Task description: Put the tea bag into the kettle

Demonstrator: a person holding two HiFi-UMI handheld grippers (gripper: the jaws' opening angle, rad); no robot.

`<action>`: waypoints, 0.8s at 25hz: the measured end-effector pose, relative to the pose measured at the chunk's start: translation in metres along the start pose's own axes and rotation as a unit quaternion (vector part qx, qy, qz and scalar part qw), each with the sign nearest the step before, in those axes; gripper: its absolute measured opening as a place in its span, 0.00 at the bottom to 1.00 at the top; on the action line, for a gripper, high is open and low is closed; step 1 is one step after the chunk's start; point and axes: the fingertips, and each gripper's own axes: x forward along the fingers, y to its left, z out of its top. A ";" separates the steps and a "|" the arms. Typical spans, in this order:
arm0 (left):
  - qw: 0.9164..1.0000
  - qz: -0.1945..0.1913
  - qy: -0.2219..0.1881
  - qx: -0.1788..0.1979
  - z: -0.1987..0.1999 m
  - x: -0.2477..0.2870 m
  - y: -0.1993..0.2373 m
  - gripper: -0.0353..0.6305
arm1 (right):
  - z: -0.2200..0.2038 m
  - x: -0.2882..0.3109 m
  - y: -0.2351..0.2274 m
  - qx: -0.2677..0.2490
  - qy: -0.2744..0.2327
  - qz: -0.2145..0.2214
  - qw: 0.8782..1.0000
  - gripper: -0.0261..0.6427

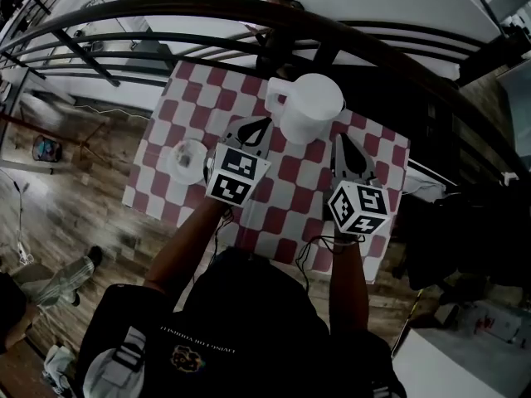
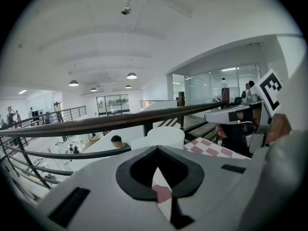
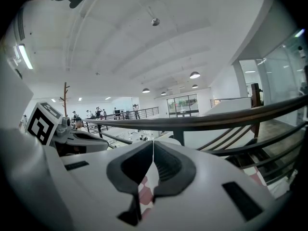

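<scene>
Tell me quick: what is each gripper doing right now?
Left gripper: closed, holding nothing.
Right gripper: closed, holding nothing.

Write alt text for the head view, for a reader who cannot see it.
Seen from above, a person holds the left gripper and right gripper, jaws shut, over a red-and-white checked table, either side of a white kettle. A small white dish sits left of the left gripper; a dark railing curves beyond.
</scene>
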 end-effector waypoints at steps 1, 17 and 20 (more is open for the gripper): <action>1.000 0.002 0.000 0.001 0.003 0.005 0.004 0.05 | 0.002 0.005 -0.002 0.000 -0.001 -0.002 1.000 0.06; 1.000 0.025 0.009 0.006 0.027 0.067 0.050 0.05 | 0.010 0.063 -0.026 0.003 0.015 -0.011 1.000 0.06; 0.999 0.029 0.013 0.006 0.029 0.080 0.057 0.05 | 0.008 0.067 -0.031 0.005 0.019 -0.016 1.000 0.06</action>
